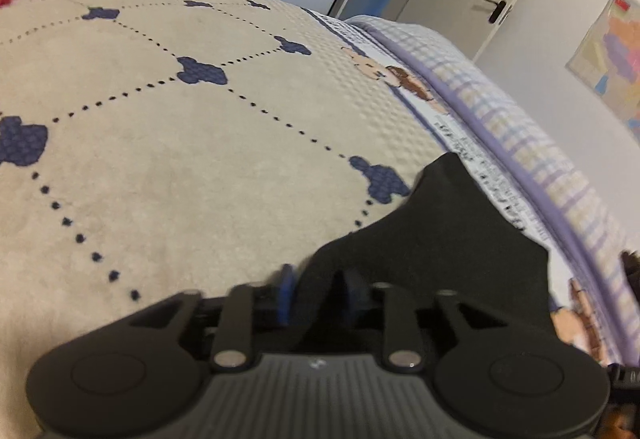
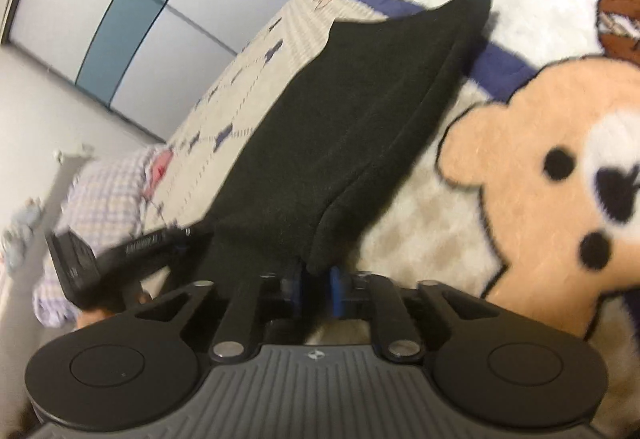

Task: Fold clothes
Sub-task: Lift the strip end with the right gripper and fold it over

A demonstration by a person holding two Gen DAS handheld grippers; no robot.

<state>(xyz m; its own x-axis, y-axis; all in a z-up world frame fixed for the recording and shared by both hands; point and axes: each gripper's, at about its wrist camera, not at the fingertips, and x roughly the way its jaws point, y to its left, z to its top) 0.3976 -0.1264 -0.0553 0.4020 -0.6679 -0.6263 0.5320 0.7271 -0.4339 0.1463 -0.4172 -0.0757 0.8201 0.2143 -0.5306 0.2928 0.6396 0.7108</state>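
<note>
While both grippers pinch the black garment (image 2: pixel 352 127) on the bed cover (image 1: pixel 200 159), a fold is mid-carry: left gripper (image 1: pixel 316 291) and right gripper (image 2: pixel 316 291) narrow on cloth stretching toward 12 o'clock. Next: lay edges together evenly.

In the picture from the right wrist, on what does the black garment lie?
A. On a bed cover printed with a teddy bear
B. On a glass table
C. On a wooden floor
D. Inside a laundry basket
A: the black garment is spread over the bed cover, whose big teddy bear print shows just beside it, with its near corner between the right tongs.
</note>
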